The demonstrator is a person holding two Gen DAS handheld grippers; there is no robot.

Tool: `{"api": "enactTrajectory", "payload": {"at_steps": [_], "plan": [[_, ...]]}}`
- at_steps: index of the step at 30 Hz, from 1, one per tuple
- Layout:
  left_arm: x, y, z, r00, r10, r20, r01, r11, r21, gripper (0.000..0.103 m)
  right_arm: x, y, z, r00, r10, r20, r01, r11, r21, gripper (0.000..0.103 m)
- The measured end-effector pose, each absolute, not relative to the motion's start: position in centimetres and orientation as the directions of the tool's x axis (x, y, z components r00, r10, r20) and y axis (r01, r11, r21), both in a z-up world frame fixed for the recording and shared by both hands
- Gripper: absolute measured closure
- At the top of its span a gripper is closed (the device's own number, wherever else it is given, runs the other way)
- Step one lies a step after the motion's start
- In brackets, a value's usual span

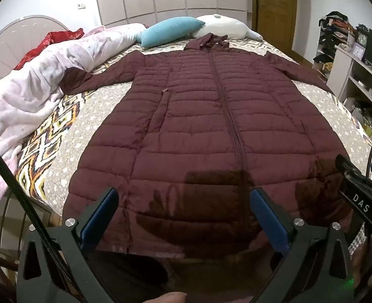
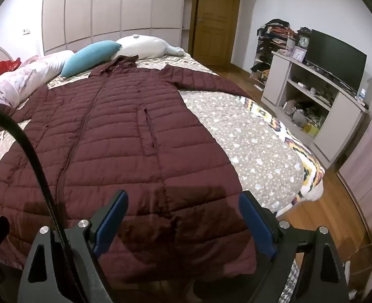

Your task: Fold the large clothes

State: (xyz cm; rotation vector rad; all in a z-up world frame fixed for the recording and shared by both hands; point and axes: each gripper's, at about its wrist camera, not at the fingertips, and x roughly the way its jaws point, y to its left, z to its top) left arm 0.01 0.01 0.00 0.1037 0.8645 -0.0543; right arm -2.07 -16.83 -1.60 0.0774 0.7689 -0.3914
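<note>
A long maroon quilted coat (image 1: pixel 198 116) lies flat and zipped on the bed, hood toward the pillows, both sleeves spread out to the sides. Its hem hangs near the bed's front edge. My left gripper (image 1: pixel 183 197) hovers open above the hem, left of the zipper, nothing between its blue pads. The right wrist view shows the same coat (image 2: pixel 110 136). My right gripper (image 2: pixel 183 199) stands open over the coat's right hem part, apart from the fabric. The body of the right gripper (image 1: pixel 360 194) shows at the right edge of the left wrist view.
The bed (image 2: pixel 249 136) has a grey dotted cover with patterned borders. A pink blanket (image 1: pixel 34 88) is heaped on the left over a sleeve end. A teal pillow (image 1: pixel 168 31) and white pillow (image 1: pixel 223 26) lie at the head. A TV cabinet (image 2: pixel 317 96) stands right.
</note>
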Motion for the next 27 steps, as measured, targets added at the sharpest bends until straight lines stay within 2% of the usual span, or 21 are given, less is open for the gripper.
{"api": "enactTrajectory", "payload": {"at_steps": [27], "plan": [[0.0, 0.4, -1.6, 0.617, -0.008, -0.787, 0.090, 0.994, 0.060, 0.000, -1.5, -16.3, -2.4, 0.639, -0.312, -0.704, 0.357, 0.930, -0.088, 0.011]]}}
